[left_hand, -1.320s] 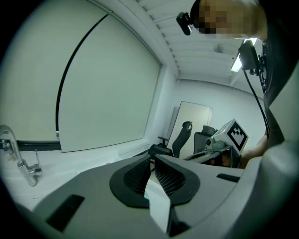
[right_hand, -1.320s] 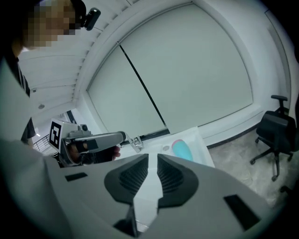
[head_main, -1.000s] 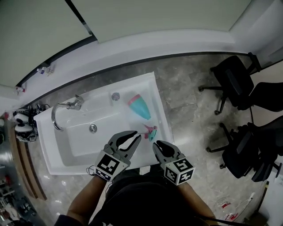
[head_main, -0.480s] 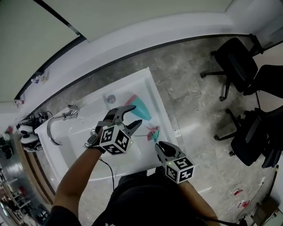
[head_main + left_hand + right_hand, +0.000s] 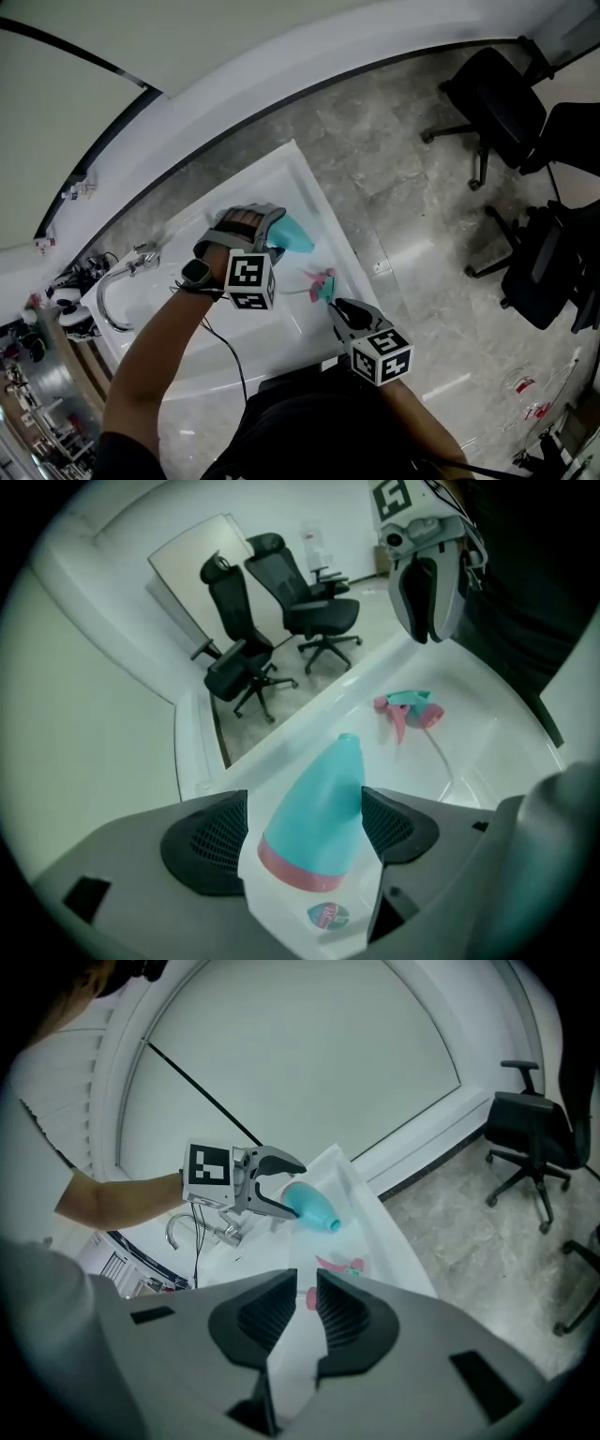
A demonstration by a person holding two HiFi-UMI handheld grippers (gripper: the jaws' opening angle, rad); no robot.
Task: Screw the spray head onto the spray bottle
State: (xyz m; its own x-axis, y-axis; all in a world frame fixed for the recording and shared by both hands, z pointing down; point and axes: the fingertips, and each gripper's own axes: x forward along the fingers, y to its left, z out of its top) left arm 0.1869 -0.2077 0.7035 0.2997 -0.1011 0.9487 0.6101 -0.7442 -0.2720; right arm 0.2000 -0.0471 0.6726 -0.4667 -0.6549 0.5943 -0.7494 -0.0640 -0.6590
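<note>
The tap [image 5: 127, 267] stands at the left end of the sink [image 5: 330, 214], well away from the work. My left gripper [image 5: 248, 228] points steeply down over the far right corner of the basin. Its jaws have just been opening and now stand wide, one on each side of the spray bottle [image 5: 323, 803]. The pads sit beside the teal cone but do not press on it yet. The bottle lies on its side on the basin floor, its open neck aimed at the right rim.

I judge the step in hand to be taking hold of the bottle. I should close low on the broad body near the pink band, not on the taper, where the pads would likely slide off towards the neck. Once it is gripped, I should stand it upright with the neck up and hold it firm against twisting.

The spray head [image 5: 322, 283] lies just right of the bottle by the right rim, its thin tube trailing towards the near edge. My right gripper [image 5: 339, 311] hovers over the near right corner with its jaws all but together and nothing in them. It must open before going for the head's collar.
</note>
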